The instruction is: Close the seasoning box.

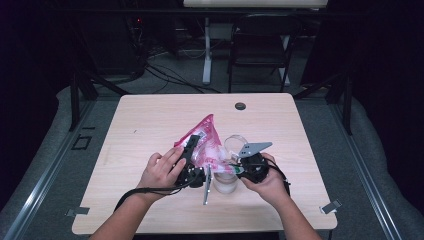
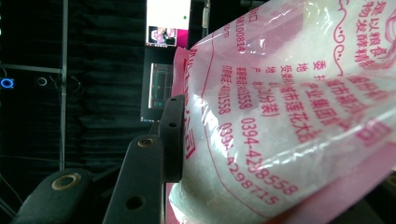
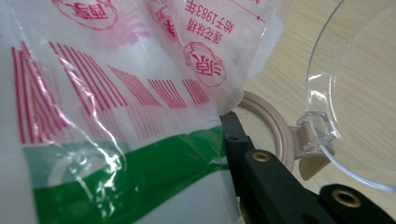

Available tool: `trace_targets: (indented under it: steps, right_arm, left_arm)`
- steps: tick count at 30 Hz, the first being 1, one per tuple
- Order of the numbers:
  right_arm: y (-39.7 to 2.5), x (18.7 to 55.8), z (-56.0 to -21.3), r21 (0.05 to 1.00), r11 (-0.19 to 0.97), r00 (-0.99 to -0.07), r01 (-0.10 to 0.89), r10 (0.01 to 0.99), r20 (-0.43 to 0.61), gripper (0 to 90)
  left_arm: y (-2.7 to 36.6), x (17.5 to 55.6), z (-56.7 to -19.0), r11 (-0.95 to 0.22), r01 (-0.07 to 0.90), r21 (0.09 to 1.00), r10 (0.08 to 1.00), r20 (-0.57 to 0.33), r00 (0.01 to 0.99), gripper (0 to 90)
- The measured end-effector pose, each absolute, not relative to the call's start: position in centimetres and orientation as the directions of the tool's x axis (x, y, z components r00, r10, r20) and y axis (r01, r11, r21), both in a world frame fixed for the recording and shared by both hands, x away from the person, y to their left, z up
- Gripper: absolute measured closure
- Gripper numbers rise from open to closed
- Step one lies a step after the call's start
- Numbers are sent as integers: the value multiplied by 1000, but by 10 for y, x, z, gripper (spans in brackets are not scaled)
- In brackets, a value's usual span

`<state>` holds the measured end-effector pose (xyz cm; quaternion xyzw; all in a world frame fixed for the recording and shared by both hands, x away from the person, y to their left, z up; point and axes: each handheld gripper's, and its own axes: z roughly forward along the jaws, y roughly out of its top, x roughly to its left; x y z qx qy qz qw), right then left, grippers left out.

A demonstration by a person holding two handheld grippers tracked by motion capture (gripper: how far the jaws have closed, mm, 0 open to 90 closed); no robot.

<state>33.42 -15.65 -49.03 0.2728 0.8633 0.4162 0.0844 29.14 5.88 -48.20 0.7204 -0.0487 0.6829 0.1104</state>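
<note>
You have both grippers clamped on the bag (image 1: 206, 142), tilted over the open jar (image 1: 226, 181); emptying it looks unfinished

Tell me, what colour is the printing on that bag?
Mostly pink on the clear bag; clearest in the left gripper view.

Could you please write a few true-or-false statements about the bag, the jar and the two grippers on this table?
1. The left gripper grips the pink-printed plastic bag of white powder. True.
2. The clear lid of the glass jar is closed. False: it is hinged open.
3. The right gripper also holds the bag, near its green stripe. True.
4. The bag lies flat on the light wooden table. False: it is held up, tilted over the jar.
</note>
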Motion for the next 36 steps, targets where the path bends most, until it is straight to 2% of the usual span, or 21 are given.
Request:
trace_targets:
  steps: [22,36]
  right_arm:
    - [-157,335,-490,764,507,-836,399,543,76,900]
    - [-156,334,-490,764,508,-837,397,543,74,900]
  left_arm:
    - [57,292,-480,-971,-224,84,71,995,65,650]
    - [58,293,-477,-973,-229,43,30,998,62,652]
